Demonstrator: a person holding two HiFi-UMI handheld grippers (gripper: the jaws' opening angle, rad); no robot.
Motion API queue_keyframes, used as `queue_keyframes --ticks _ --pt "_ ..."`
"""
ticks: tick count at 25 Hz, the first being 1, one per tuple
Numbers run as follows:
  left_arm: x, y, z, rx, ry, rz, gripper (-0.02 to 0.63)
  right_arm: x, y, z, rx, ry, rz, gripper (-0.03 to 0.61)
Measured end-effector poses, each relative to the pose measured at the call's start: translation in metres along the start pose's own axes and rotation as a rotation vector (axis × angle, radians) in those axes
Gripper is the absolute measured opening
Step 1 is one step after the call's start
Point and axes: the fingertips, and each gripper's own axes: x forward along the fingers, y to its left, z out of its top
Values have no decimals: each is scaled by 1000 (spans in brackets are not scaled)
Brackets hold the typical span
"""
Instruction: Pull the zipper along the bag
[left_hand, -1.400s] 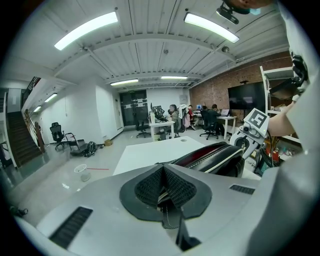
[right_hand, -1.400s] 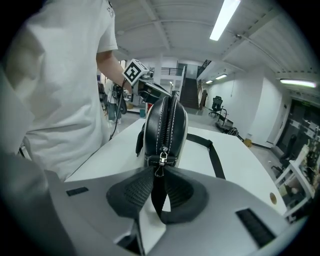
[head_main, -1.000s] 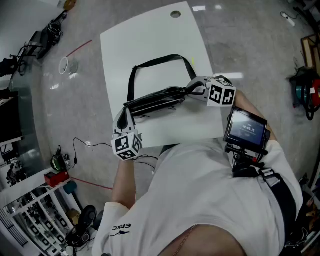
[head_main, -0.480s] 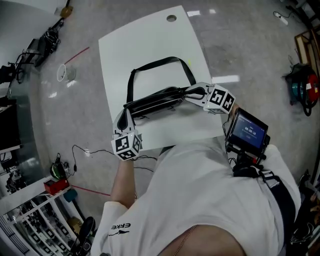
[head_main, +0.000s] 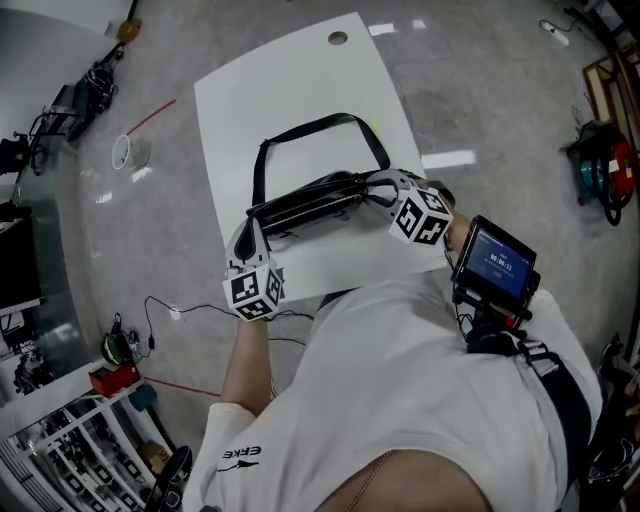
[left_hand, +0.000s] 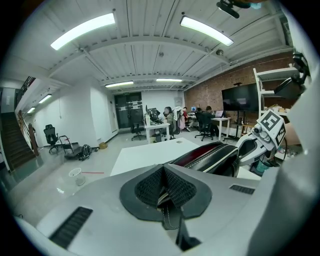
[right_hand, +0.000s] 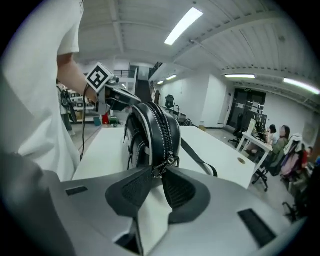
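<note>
A black bag (head_main: 305, 200) with a looped strap (head_main: 320, 125) lies lengthwise on the white table (head_main: 300, 70). My left gripper (head_main: 250, 224) is shut on the bag's left end; in the left gripper view its jaws (left_hand: 164, 192) pinch a black stitched tab, and the bag (left_hand: 212, 156) stretches away to the right. My right gripper (head_main: 373, 187) is at the bag's right end. In the right gripper view it (right_hand: 161, 173) is shut on the metal zipper pull (right_hand: 170, 161), with the zipper line (right_hand: 161, 127) running away over the bag's top.
The table has a round hole (head_main: 337, 38) at its far edge. A white cup (head_main: 122, 152) and cables (head_main: 170, 305) are on the floor to the left. A small screen (head_main: 493, 262) hangs at the person's right side. Desks and seated people show far off.
My right gripper has shifted a little left and nearer, its marker cube swinging toward the person while its jaws stay on the bag's right end. The left gripper has held still.
</note>
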Motion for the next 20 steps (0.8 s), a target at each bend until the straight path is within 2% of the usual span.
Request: queue_keyframes --ticks 2,6,14,17,20 --pt "-3 5 -2 1 -2 0 3 3 4 4 -34 44 -52 81" --pt "3 8 2 -3 -6 1 3 6 1 6 -8 90 -111 81" --pt "12 5 2 4 -4 -14 3 7 -5 1 -141 161 -206 81" --pt "13 3 3 7 -4 -27 3 4 -8 -1 -164 152 -257 81" --pt "17 0 2 13 -6 -41 3 -3 -14 -2 -128 116 -289 78"
